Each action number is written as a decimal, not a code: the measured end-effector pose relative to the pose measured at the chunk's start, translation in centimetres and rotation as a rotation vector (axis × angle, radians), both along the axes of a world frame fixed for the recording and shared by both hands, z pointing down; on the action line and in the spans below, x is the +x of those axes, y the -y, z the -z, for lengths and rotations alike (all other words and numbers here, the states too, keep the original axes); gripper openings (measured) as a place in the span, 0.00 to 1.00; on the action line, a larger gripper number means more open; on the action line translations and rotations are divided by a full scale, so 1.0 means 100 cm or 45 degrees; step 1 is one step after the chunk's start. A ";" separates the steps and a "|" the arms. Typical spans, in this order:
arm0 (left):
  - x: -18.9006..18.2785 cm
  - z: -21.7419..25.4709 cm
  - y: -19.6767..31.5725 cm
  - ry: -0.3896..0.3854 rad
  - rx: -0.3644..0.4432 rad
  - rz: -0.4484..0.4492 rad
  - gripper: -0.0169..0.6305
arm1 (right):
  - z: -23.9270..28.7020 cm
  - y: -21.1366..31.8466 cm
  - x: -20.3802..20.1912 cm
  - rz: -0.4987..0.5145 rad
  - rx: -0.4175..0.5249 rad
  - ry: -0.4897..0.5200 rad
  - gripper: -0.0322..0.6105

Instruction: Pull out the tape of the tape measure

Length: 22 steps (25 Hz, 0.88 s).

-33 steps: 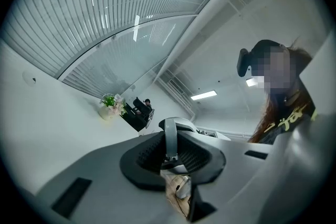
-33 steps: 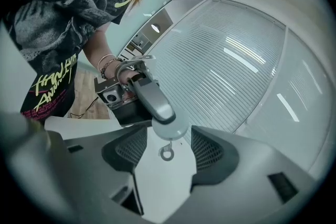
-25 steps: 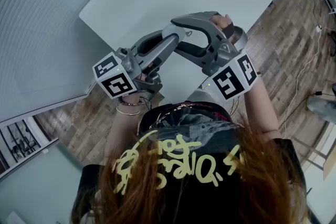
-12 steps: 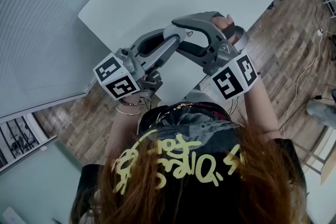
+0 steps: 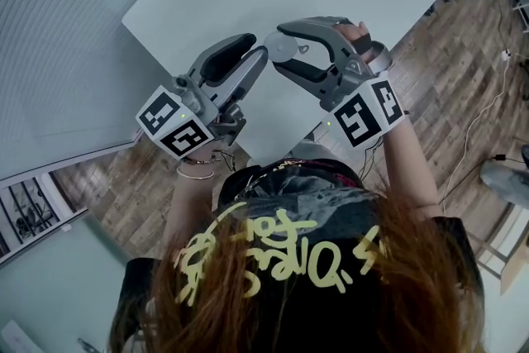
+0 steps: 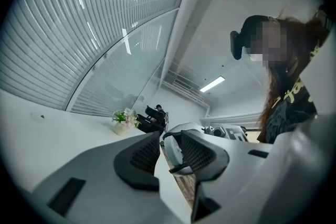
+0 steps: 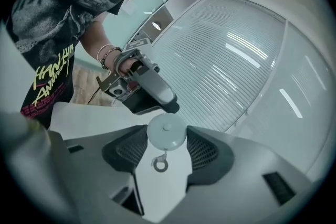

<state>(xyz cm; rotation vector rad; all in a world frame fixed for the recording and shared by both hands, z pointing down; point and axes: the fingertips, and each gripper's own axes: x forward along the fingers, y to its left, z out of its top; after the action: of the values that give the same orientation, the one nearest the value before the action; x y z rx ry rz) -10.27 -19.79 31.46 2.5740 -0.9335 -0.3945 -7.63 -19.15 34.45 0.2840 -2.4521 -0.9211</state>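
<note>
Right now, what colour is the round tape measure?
The tape measure is pale whitish-grey; the right gripper view shows it best.

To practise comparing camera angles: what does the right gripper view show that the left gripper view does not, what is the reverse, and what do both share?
Only the right gripper view: the ring tab hanging free under the tape measure, and the person's left hand on the left gripper, whose jaws are opening, pinching nothing. Only the left gripper view: a flower pot on the table and a ceiling light. Both: the round tape measure, which the right gripper clamps, and the slatted wall.
</note>
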 end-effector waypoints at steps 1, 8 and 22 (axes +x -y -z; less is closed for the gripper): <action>-0.001 0.001 0.000 0.016 0.011 0.015 0.21 | -0.003 0.001 0.000 0.001 -0.017 -0.001 0.42; -0.005 0.000 0.000 0.079 0.042 0.095 0.18 | -0.032 0.011 0.000 0.013 -0.129 -0.032 0.42; -0.009 -0.005 -0.002 0.102 0.045 0.162 0.06 | -0.105 0.034 0.006 -0.047 -0.342 -0.153 0.42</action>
<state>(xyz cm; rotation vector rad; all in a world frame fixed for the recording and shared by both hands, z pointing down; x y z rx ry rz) -11.14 -19.56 31.96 2.5867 -1.1320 -0.3471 -7.01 -22.60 44.92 0.1732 -2.4143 -0.5661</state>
